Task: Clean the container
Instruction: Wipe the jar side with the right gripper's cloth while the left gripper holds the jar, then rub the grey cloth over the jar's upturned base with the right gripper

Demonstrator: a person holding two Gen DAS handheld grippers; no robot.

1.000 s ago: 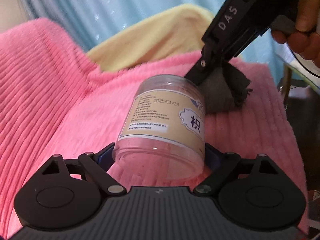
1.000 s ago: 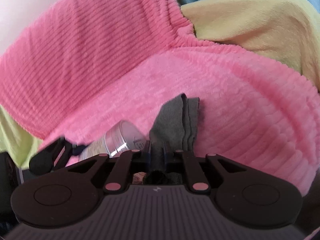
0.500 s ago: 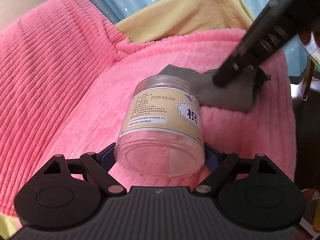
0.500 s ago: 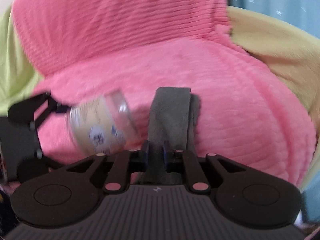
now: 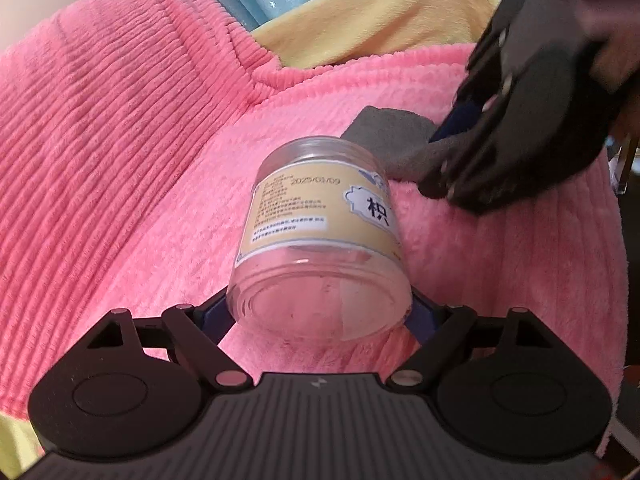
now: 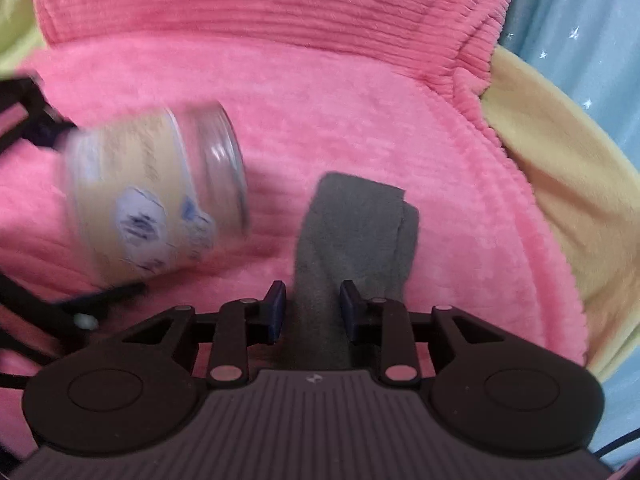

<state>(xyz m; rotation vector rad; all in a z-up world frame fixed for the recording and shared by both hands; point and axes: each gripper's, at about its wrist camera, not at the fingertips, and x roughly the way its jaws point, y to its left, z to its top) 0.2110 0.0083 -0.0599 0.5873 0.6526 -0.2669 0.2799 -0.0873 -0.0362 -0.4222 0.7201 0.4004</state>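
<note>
Gripping jar (image 5: 320, 236): left claw (image 5: 320, 312); right claw (image 6: 313, 312) parted astride cloth (image 6: 352, 232).

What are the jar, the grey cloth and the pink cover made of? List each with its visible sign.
Jar: clear, glossy, probably plastic though glass is possible; you see through it, and it has a matte tan paper label.
Grey cloth: soft, matte fabric, perhaps microfibre; it folds limply.
Pink cover: plush ribbed fleece; fuzzy raised ridges.

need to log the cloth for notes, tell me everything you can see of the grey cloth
The grey cloth looks like soft, fuzzy fabric, folded into a long strip. It lies flat on the pink blanket, just beside the jar. Its near end sits between the right gripper fingers, which stand apart, not clamping it.
</note>
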